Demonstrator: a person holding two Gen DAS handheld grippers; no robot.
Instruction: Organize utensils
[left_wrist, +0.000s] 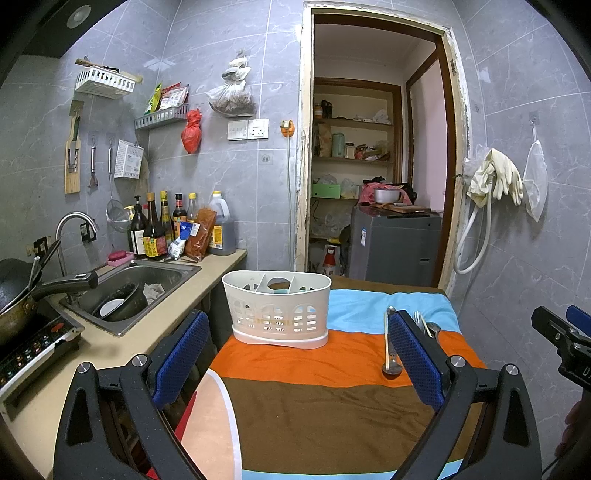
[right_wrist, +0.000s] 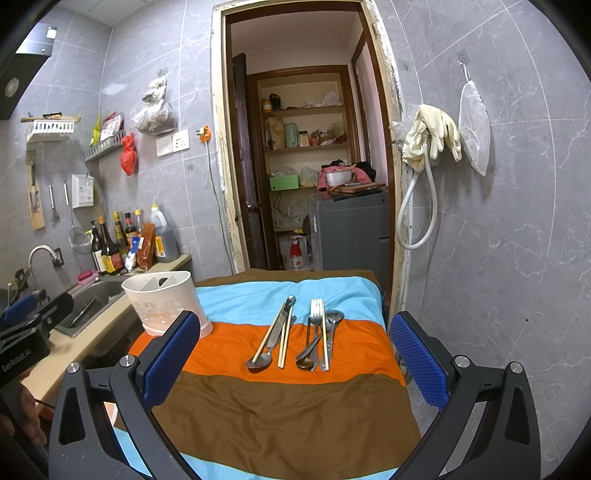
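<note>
Both grippers idle above the striped cloth: left gripper jaws wide, nothing held; right gripper same. Utensils lie in two bunches on the cloth's orange band, right of the white caddy.

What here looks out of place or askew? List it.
Nothing is spilled or broken. The utensils lie loose on the striped cloth in two overlapping heaps, chopsticks crossing spoons, a fork among them, not yet in the white caddy, which stands upright. Both grippers, left and right, are open and empty.
</note>
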